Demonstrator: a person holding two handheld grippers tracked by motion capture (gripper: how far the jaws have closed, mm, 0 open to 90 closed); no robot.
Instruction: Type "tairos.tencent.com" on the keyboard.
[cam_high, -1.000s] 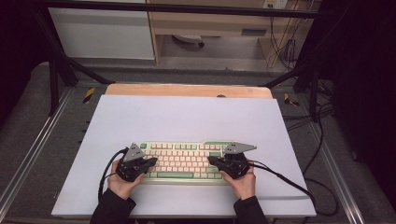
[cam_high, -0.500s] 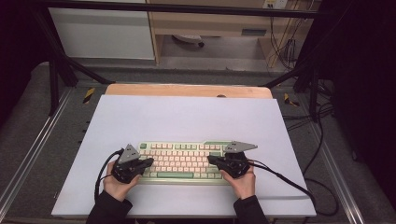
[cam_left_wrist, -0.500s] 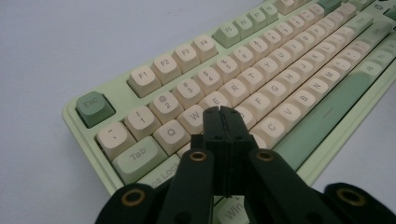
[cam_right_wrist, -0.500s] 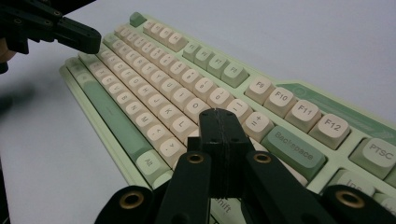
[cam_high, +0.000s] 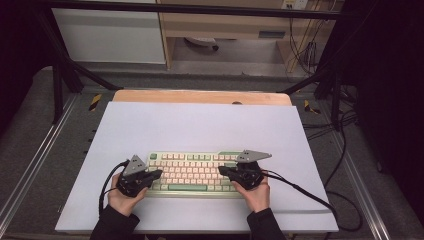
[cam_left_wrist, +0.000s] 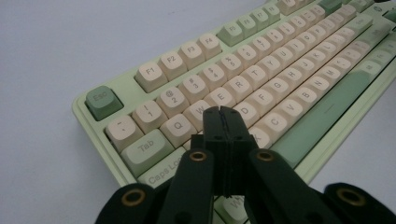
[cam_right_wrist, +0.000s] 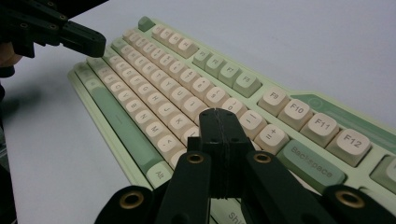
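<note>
With both tongs pressed shut and empty, you are using each pair as a single blunt finger over the keyboard (cam_high: 195, 172), which lies square to you at the near middle of the white desk (cam_high: 200, 125).

At the left, your left hand (cam_high: 122, 197) holds the left tongs (cam_high: 156, 174) angled inward, tips over the left end of the keys. In the left gripper view those jaws meet with no gap, and the joined tip (cam_left_wrist: 223, 122) sits low over the letter rows, about where W, E, S and D come together. Whether it presses a key or only hovers just above, you cannot tell from here. Closed jaws make sense for this: a narrow point strikes one key, where open ones would catch two.

In the middle, the long green space bar (cam_left_wrist: 327, 109) and the cream letter rows lie bare between the two tools.

At the right, your right hand (cam_high: 257, 192) holds the right tongs (cam_high: 223, 171) pointing inward too, so the pairs mirror each other like typing hands. In the right gripper view their jaws are likewise together, the tip (cam_right_wrist: 219, 122) above the keys just left of Backspace (cam_right_wrist: 314, 167). The left tongs show at that view's upper left.
</note>
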